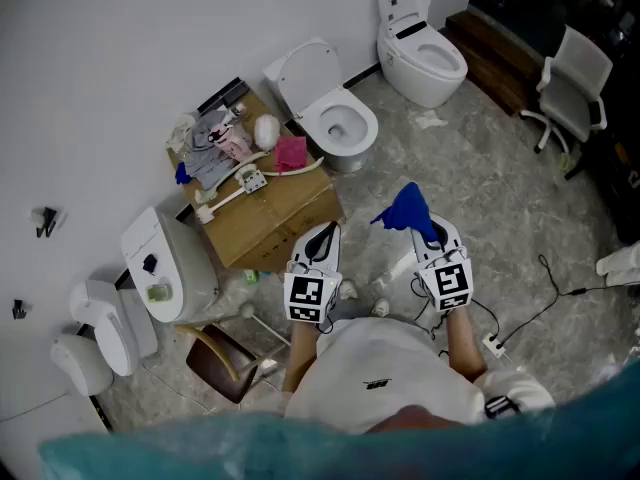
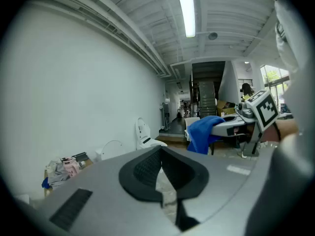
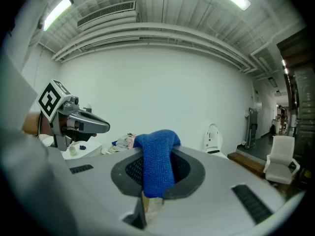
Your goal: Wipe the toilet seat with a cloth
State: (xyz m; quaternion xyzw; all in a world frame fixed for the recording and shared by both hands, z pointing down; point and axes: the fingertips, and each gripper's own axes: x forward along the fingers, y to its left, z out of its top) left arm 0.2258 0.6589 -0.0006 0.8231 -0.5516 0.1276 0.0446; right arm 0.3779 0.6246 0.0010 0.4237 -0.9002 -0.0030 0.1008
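1. Head view: the blue cloth is seen pinched in the right gripper and carried above the floor, well apart from any toilet.
2. The right jaws are closed on the cloth, which is draped forward over their tips.
3. The left gripper is held alongside, its jaws drawn together on nothing.
4. The open toilet beside the cardboard box is judged the likely target; wiping is not yet begun.
5. The cloth should be laid flat on the seat rim and swept round it, with the pinch kept firm.
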